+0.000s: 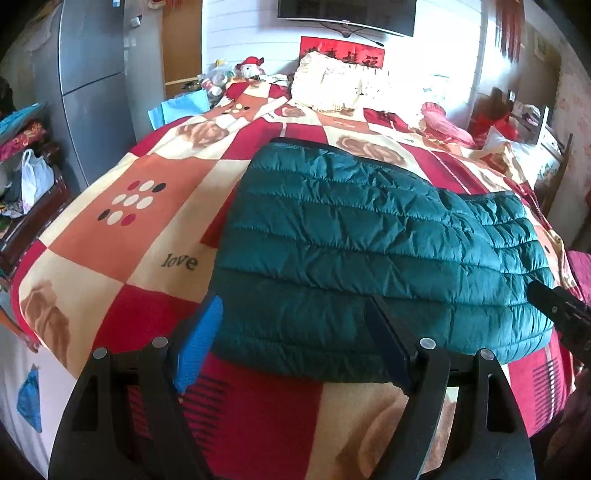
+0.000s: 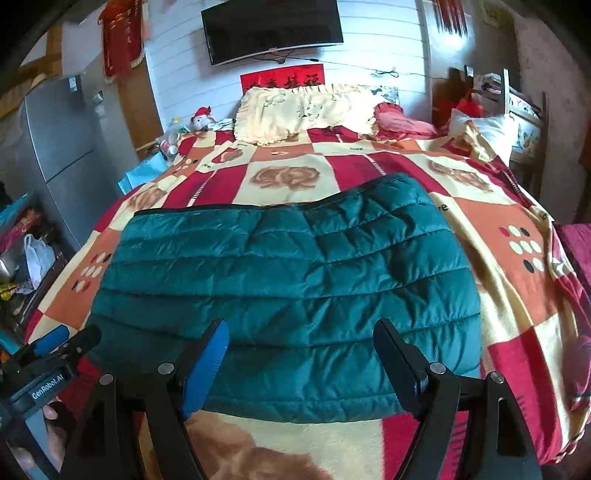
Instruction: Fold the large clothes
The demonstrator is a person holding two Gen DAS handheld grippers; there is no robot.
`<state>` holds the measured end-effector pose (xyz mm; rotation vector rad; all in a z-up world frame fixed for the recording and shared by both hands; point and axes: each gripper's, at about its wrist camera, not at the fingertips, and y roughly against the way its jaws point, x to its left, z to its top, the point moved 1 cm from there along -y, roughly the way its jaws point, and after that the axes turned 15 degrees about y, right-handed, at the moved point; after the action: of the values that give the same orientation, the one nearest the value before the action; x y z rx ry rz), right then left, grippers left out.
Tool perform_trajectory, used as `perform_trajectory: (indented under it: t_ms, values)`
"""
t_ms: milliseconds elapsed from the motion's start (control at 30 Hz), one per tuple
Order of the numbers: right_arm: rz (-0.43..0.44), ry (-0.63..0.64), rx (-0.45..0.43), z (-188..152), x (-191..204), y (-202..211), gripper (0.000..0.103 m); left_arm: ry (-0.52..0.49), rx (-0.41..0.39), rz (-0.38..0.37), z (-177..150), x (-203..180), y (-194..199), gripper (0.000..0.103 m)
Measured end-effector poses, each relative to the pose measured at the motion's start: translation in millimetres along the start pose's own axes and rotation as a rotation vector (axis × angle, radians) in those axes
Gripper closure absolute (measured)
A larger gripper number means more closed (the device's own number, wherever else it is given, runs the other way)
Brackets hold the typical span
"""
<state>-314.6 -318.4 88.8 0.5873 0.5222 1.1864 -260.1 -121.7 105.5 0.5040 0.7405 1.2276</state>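
The quilted teal jacket (image 1: 373, 254) lies folded into a compact, roughly rectangular bundle on the bed (image 1: 122, 221), resting flat on the red, orange and cream patchwork blanket (image 2: 509, 295). Its dark-trimmed hem edge faces the cream pillow (image 2: 303, 110) at the head of the bed; its opposite edge lies at the foot end, nearest both tools.

Left tool (image 1: 295, 339): jaws spread wide, holding nothing. Its blue-padded finger (image 1: 199, 339) sits just beside the jacket's near left corner; the other finger overlaps the jacket's near edge in the left wrist view. Contact with the fabric cannot be confirmed.

Right tool (image 2: 301, 363): jaws spread wide, holding nothing. Both fingers frame the jacket's near edge in the right wrist view. Contact with the fabric cannot be confirmed.

In the right wrist view, the left tool appears at the jacket's near left corner. In the left wrist view, the right tool's tip appears at the jacket's right side.

Beyond the pillow, a television (image 2: 273, 29) is mounted on the wall. A grey refrigerator (image 1: 92, 74) stands to the left of the pillow end of the bed.
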Motion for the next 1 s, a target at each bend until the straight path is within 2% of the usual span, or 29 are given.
perform_trajectory:
  t_ms: [500,833,1000]
  values:
    - [0.001,0.039,0.005,-0.6,14.0,-0.2,0.025,-0.026,-0.068,0.036,-2.8,-6.3,12.0,0.023]
    - [0.018,0.030,0.013,-2.8,14.5,-0.1,0.024,-0.032,-0.075,0.028,-0.7,-12.0,15.4,0.023]
    - [0.047,0.003,0.010,-4.1,10.9,-0.3,0.017,-0.044,-0.081,0.026,-1.1,-15.4,18.3,0.023]
